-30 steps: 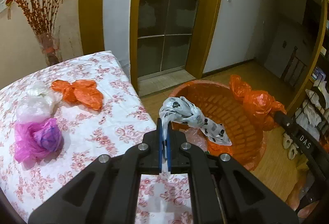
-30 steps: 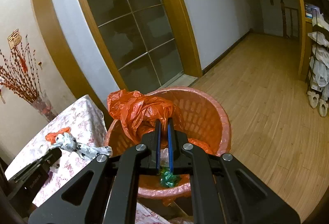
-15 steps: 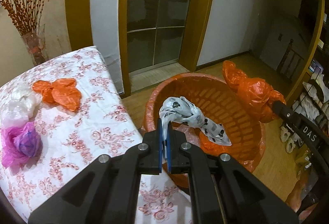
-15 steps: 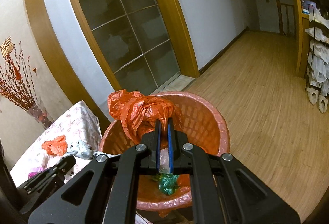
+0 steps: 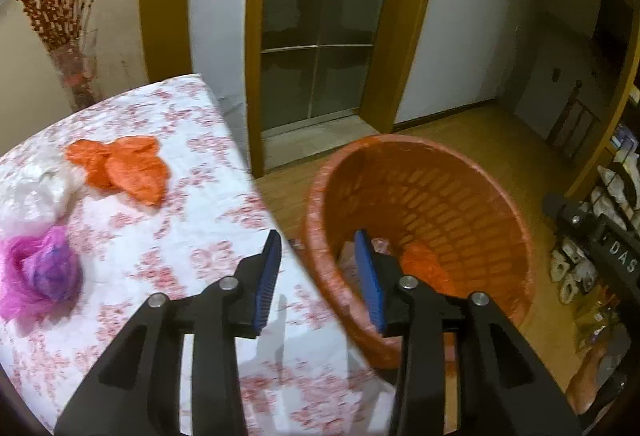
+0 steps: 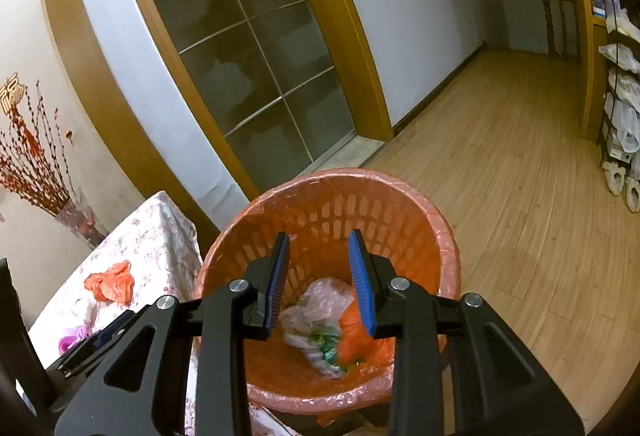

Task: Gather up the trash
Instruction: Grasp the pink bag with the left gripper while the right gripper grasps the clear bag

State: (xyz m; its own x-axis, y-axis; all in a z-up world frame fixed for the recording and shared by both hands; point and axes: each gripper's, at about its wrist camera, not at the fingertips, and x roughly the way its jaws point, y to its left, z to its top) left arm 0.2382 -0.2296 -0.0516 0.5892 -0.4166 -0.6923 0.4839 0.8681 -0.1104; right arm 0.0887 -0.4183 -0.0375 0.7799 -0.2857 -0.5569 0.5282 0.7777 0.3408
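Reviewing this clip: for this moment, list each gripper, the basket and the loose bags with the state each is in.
left gripper: open, holding nothing
right gripper: open, holding nothing, above the basket
orange basket: lined, with crumpled bags at the bottom
orange bag: crumpled, lying on the table
pink bag: bunched up, on the table
white bag: crumpled, on the table
table: covered with a floral cloth

Left gripper (image 5: 318, 280) and right gripper (image 6: 320, 278) look identical: matte black angular plastic frames with triangular cut-outs, round silver screws at the joints, and ribbed blue pads (image 5: 267, 278) lining each finger. White letters "DAS" mark one black body.
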